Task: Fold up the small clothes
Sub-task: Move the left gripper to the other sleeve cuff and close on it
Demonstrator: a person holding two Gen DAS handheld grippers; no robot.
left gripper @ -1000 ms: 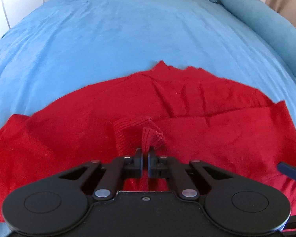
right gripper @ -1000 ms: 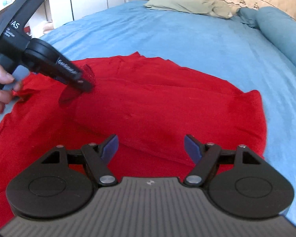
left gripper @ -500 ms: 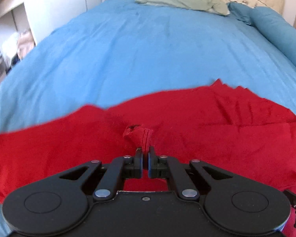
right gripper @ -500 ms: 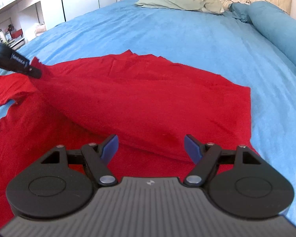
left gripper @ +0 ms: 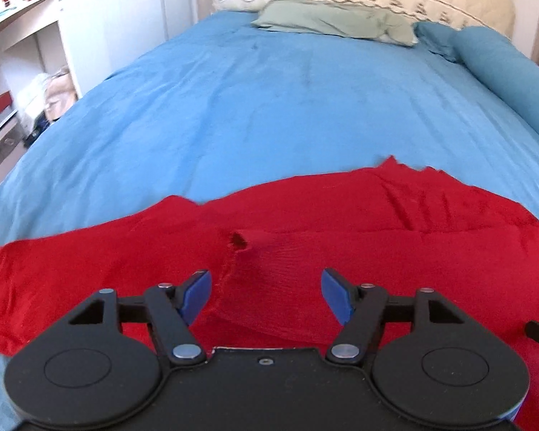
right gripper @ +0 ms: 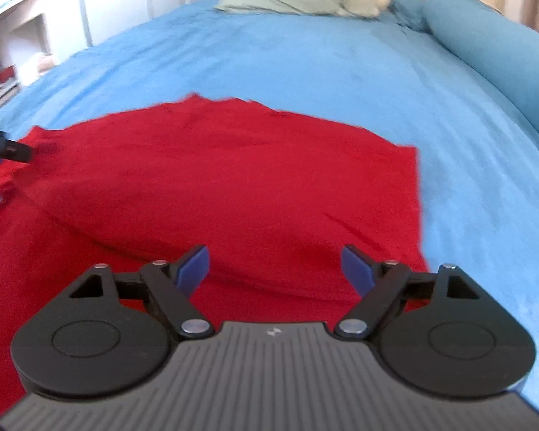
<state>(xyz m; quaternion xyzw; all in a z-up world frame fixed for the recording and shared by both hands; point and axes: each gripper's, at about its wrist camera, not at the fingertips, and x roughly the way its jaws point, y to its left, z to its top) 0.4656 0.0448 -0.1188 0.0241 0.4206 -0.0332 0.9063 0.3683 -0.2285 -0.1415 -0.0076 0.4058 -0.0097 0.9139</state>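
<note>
Opening grippers: two; left gripper (left gripper: 266, 292) has let go of the cuff it pinched a second ago, right gripper (right gripper: 276, 267) widening, neither holding anything.
Garment: one red garment (right gripper: 233, 179), soft knit, ribbed cuff (left gripper: 269, 251) lying flat, spread on the bed.
Bed: blue bedspread (left gripper: 269, 107), one green pillow (left gripper: 334, 21).
</note>
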